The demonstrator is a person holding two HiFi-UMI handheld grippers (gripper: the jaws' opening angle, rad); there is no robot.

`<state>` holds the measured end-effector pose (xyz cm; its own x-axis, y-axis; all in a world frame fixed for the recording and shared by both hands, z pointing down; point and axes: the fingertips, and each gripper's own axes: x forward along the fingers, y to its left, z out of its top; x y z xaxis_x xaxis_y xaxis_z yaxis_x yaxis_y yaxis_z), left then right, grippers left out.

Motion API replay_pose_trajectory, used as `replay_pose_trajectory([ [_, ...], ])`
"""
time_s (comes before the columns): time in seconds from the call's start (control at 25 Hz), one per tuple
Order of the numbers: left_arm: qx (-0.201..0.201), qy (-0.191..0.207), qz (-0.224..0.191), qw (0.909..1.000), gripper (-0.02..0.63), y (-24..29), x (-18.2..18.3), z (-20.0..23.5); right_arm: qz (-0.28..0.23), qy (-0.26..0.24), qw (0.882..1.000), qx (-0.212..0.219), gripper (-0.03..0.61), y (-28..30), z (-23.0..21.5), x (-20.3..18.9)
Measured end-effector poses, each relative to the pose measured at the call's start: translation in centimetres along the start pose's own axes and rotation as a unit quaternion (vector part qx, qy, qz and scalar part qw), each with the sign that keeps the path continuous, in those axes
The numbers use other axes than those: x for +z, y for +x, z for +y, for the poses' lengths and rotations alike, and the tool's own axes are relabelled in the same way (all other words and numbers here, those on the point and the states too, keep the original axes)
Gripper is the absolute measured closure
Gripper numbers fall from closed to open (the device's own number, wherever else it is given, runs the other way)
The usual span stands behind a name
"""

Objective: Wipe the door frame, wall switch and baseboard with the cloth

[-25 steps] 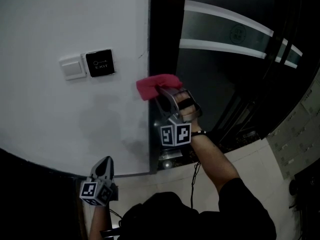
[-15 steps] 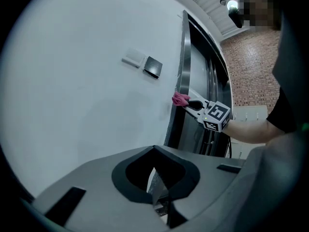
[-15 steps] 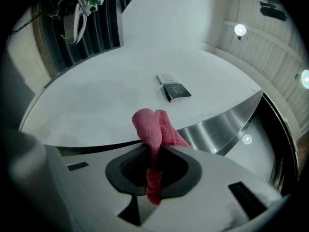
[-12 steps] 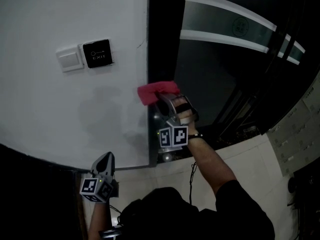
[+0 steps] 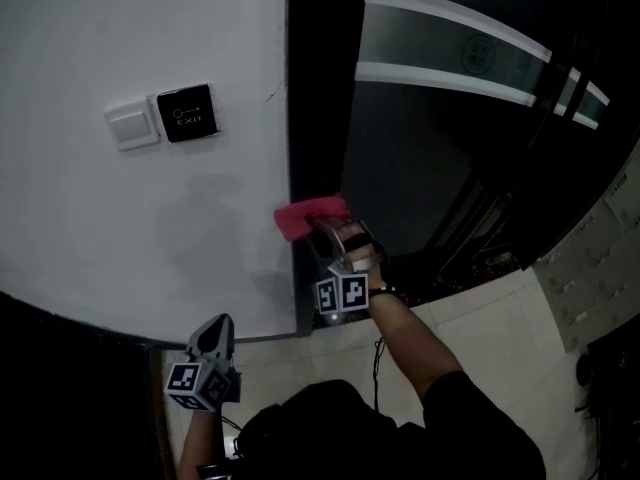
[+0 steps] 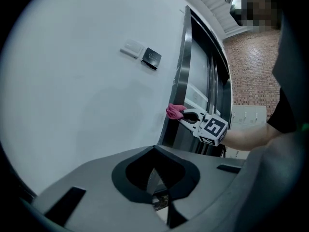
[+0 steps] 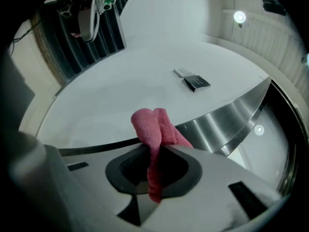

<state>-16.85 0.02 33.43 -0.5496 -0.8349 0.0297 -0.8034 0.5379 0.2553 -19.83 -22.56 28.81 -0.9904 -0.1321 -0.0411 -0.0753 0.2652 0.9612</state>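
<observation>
Right hand-held gripper (image 5: pixel 320 230): jaws closed on the cloth (image 5: pixel 308 217). Its own view shows a pink fold pinched between the two jaws. A bunched end stands out past the tips and a thin tail hangs back into the jaw throat.

Cloth axis: the long axis runs along the jaws. The free end points away from the person, up and left in the head view, toward the wall (image 5: pixel 150 228).

Cloth position: it lies over the left edge of the door frame (image 5: pixel 320 88), where the frame meets the wall. This is low on the frame, well below the switch (image 5: pixel 132 126). Part of the wad overlaps the wall and part overlaps the frame. It appears to touch the edge, but how firmly cannot be told.

Frame: black in the head view, brushed metal in the right gripper view. It runs upright past the cloth.

Switch: a white plate mounted just left of a black exit plate (image 5: pixel 187 113), the two touching side by side. Both are well apart from the cloth.

Left hand-held gripper (image 5: pixel 214 326): jaws together with nothing between them. It is low, near the wall's foot, with tips aimed up the wall. It is apart from the right gripper.

Door glass (image 5: pixel 450 68) with pale stripes lies right of the frame.
</observation>
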Motion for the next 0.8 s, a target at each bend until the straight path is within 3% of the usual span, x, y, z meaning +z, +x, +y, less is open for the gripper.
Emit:
replay_pose_trajectory([
  [0.24,-0.001,0.002,0.010,1.0000,0.614,0.4,-0.8,-0.1,0.005,0.022,1.000,0.011,0.514,0.0,1.8,-0.5],
  [0.8,0.013,0.003,0.018,0.9997,0.614,-0.4,-0.8,0.8,0.029,0.041,0.995,0.089,0.515,-0.3,9.3,-2.4],
])
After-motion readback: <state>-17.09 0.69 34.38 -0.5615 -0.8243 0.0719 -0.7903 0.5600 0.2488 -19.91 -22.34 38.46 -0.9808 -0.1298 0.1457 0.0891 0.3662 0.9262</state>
